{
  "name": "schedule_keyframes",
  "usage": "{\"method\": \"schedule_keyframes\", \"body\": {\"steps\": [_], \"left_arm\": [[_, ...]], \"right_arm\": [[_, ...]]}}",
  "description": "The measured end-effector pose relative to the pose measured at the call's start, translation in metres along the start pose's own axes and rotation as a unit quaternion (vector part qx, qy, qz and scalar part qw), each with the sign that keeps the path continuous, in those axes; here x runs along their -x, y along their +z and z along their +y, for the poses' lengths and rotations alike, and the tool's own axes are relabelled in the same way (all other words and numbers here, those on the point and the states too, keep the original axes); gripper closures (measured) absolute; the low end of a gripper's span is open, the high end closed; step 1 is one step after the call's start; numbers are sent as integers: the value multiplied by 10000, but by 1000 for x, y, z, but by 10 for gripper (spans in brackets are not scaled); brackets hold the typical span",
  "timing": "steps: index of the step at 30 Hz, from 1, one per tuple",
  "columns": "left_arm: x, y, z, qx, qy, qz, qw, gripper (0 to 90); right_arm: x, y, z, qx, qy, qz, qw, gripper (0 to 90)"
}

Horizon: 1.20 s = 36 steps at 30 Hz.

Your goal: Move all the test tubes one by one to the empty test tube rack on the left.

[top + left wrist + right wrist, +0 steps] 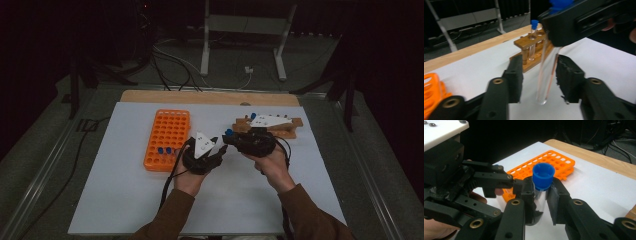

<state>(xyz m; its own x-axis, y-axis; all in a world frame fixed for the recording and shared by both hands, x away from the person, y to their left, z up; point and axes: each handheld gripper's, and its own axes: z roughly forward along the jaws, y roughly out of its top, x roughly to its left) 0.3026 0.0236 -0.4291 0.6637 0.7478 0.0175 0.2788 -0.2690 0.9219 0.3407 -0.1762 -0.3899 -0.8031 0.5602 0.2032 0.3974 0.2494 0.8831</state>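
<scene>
— Clamping just under the blue cap, the right claw is seen closed on a clear glass test tube. How is the tube described?

— It is slim, transparent and round-bottomed. Its long axis is held nearly upright above the white desk, cap up, base down.

— And the left claw?

— It is set around the tube's lower half, jaws apart, a gap seen at each pad. Both hands are held close together mid-desk, between the orange rack and the wooden rack.
</scene>
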Motion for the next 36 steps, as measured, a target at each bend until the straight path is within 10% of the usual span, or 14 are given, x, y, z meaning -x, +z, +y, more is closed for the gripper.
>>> {"method": "schedule_keyframes", "body": {"steps": [16, 25, 36], "left_arm": [[-1, -1, 0, 106, 71, -186, 9997, 780], [-12, -2, -3, 78, -231, -96, 9997, 781], [-23, -11, -3, 173, -410, -64, 9990, 781]], "right_arm": [[-2, 5, -1, -24, 36, 78, 10000, 753], [5, -1, -2, 17, 156, 102, 9998, 519], [10, -7, -11, -115, -164, -518, 9985, 186]]}}
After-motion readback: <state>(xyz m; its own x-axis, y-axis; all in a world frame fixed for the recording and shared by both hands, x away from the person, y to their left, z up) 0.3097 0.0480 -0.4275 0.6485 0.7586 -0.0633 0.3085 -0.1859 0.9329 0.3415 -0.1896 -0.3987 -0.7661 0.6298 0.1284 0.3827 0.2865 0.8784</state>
